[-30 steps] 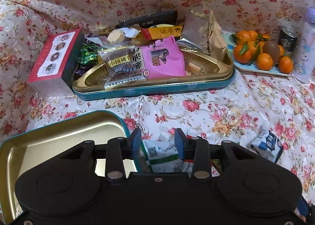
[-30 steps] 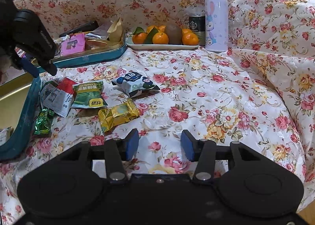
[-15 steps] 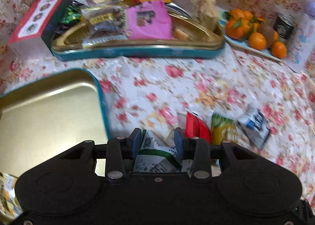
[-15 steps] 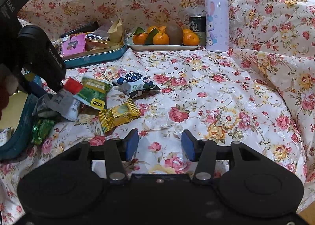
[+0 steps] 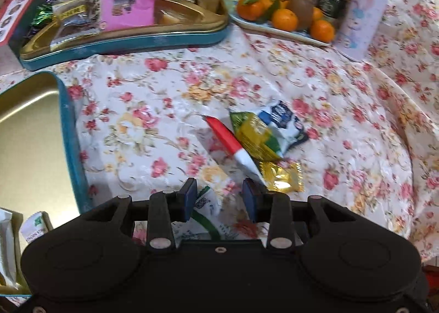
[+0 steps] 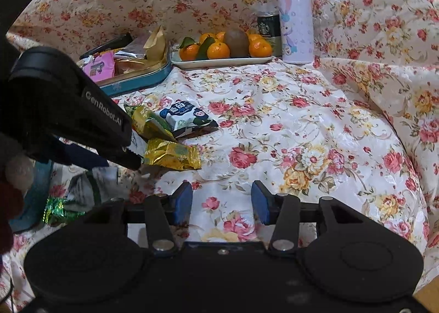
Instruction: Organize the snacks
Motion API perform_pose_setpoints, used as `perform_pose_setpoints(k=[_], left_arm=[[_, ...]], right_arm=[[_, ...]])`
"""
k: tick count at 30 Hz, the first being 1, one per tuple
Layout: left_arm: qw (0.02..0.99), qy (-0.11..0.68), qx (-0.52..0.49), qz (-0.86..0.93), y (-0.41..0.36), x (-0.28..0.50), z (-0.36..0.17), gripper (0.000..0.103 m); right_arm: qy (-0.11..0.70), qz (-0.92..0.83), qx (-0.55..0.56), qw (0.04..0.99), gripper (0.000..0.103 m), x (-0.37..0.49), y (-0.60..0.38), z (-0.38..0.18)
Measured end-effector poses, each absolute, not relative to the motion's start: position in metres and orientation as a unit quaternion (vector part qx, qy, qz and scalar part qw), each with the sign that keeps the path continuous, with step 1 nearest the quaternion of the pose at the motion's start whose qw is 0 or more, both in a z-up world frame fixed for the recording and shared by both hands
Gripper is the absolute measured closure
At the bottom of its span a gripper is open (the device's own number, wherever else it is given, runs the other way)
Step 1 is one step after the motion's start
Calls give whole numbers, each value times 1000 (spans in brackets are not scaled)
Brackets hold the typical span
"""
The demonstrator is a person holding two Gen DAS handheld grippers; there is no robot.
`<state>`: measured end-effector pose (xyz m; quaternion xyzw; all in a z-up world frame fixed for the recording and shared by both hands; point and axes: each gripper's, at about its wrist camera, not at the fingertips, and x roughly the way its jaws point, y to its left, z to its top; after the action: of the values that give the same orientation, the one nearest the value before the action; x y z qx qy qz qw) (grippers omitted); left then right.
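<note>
Right now the left gripper (image 5: pixel 219 198) hangs low over the floral tablecloth (image 5: pixel 170 99), its blue pads apart with a white-and-green snack packet (image 5: pixel 204 204) lying between and beneath them; whether either pad touches the packet cannot be told. Just beyond the right pad, a red-and-white packet (image 5: pixel 229 143) slants across the cloth, overlapping a green-and-yellow packet (image 5: pixel 253 133). Behind that one sits a blue-and-white packet (image 5: pixel 285 121), and a gold foil packet (image 5: pixel 282 176) lies nearest the right pad. Left of the loose pile is the empty gold tin tray with a teal rim (image 5: pixel 70 132), with a couple of wrapped items showing at its near corner. Farther back from the pile, a second teal-rimmed tin (image 5: pixel 131 39) is heaped with snacks, a pink packet (image 5: pixel 127 10) among them. Right of that tin stands a plate of tangerines and a kiwi (image 5: pixel 282 15), then a dark coffee can (image 5: pixel 330 3) and a lilac bottle with a rabbit print (image 5: pixel 362 11).

The right gripper (image 6: pixel 222 202) is held above bare cloth near the pile, its jaws spread wide with nothing between them. From its camera, a green foil candy (image 6: pixel 59 210) lies on the cloth beside the teal rim, below the left gripper's body.
</note>
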<state>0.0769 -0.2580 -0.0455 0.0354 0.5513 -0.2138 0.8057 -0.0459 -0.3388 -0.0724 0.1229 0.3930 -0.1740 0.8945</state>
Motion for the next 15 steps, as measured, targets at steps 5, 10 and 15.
perform_pose_setpoints(k=[5, 10, 15], left_arm=[[804, 547, 15, -231, -246, 70, -33, 58], [821, 520, 13, -235, -226, 56, -15, 58], [832, 503, 16, -234, -211, 40, -9, 58]], right_arm=[[395, -184, 121, 892, 54, -46, -338, -73], [398, -191, 108, 891, 53, -43, -333, -74], [399, -191, 110, 890, 53, -42, -334, -73]])
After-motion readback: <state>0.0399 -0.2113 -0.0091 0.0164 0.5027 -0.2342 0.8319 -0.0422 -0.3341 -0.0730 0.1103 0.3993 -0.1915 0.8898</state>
